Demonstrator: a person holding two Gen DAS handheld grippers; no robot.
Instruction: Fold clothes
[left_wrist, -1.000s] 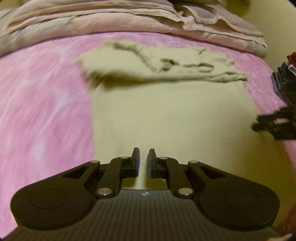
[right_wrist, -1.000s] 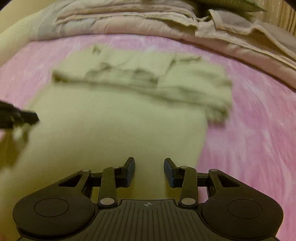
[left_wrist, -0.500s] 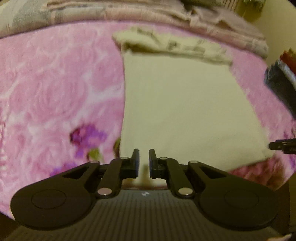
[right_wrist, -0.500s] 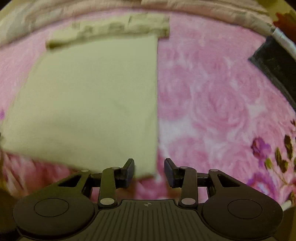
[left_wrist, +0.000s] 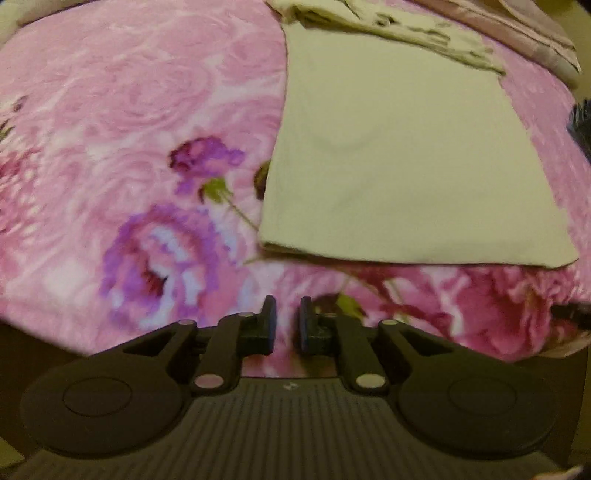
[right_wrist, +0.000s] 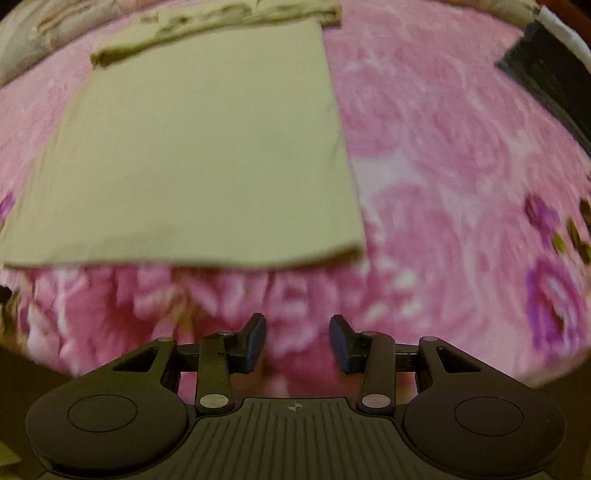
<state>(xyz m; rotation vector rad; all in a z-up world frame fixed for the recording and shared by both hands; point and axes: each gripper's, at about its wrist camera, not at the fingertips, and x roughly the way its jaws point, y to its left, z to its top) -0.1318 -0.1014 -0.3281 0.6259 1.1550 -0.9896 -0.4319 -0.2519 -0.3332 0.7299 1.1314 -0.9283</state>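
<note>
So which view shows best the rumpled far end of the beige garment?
The left wrist view: there the rumpled far end is nearer and its creases show. In the right wrist view the same end lies squeezed against the top edge, darker and blurred.

both tongs apparently released the garment, retreating.

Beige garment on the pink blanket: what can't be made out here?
- Garment: its type; bunched far end too blurred in both views.
- Layers underneath: hidden by the top panel.
- Dark object: cut off at the right wrist view's edge, unidentifiable.
</note>
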